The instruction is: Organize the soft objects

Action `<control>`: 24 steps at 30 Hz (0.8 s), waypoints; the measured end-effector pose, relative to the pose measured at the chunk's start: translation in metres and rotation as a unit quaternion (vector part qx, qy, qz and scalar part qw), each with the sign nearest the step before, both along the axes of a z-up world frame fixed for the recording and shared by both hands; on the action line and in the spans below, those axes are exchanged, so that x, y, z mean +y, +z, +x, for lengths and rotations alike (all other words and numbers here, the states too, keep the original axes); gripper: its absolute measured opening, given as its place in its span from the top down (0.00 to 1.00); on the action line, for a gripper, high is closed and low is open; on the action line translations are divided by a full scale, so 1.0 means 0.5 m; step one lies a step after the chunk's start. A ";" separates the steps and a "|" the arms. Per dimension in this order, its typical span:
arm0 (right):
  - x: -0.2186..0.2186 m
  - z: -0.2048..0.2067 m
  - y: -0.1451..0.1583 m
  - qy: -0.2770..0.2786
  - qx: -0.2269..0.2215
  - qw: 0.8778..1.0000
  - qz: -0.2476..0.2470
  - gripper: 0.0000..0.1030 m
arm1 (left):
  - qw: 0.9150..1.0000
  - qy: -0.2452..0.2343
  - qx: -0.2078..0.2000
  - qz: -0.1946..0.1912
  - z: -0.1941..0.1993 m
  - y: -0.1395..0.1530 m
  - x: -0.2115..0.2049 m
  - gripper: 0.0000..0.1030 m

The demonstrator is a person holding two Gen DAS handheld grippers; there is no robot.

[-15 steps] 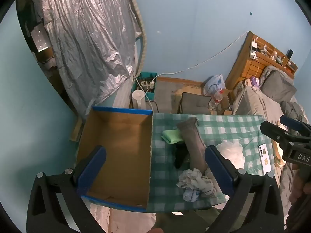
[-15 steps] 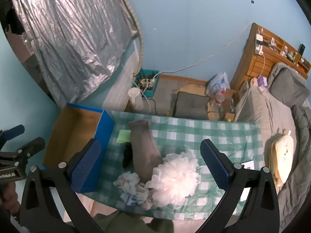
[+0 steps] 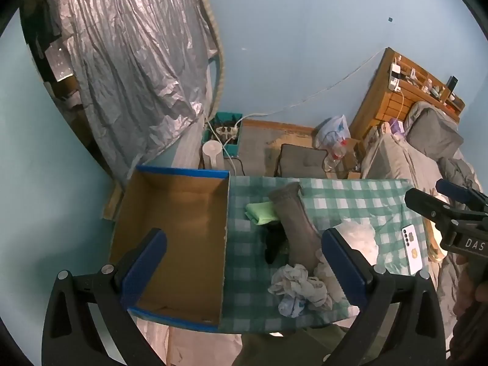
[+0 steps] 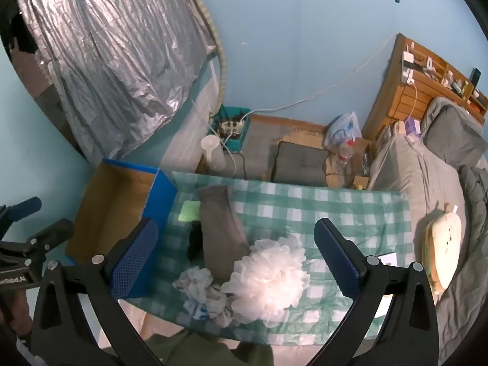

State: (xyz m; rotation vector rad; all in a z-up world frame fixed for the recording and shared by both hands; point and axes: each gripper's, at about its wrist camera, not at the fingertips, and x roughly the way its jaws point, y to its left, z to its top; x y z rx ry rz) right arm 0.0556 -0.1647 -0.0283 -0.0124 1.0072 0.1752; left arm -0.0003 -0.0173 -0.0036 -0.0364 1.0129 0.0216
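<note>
An open blue cardboard box (image 3: pixel 170 228) stands at the left end of the green checked table (image 3: pixel 350 195); it also shows in the right wrist view (image 4: pixel 116 207). Beside it lie a grey sock (image 3: pixel 297 222), a green cloth (image 3: pixel 262 212), a black item (image 3: pixel 273 244), a crumpled white-blue rag (image 3: pixel 297 288) and a white mesh puff (image 4: pixel 270 274). My left gripper (image 3: pixel 244 268) is open and empty, high above the box's right wall. My right gripper (image 4: pixel 236 257) is open and empty, above the sock and puff.
A white phone (image 3: pixel 411 248) lies at the table's right end. A bed with grey bedding (image 4: pixel 433 183) and a cream plush (image 4: pixel 442 244) is to the right. A silver foil curtain (image 3: pixel 122 70), power strip box (image 3: pixel 224 132) and floor cushion (image 3: pixel 302 161) are behind the table.
Both grippers have drifted only slightly; the views are almost the same. Nothing on the table has moved.
</note>
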 end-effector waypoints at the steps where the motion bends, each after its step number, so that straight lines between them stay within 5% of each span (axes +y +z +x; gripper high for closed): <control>1: -0.004 0.002 -0.002 0.000 0.001 1.000 0.000 0.02 | 1.000 -0.001 0.000 0.001 0.000 0.000 -0.003 0.01; 24: -0.024 -0.001 -0.009 0.003 0.005 1.000 0.004 0.02 | 1.000 -0.009 0.006 -0.003 0.000 -0.006 -0.034 0.01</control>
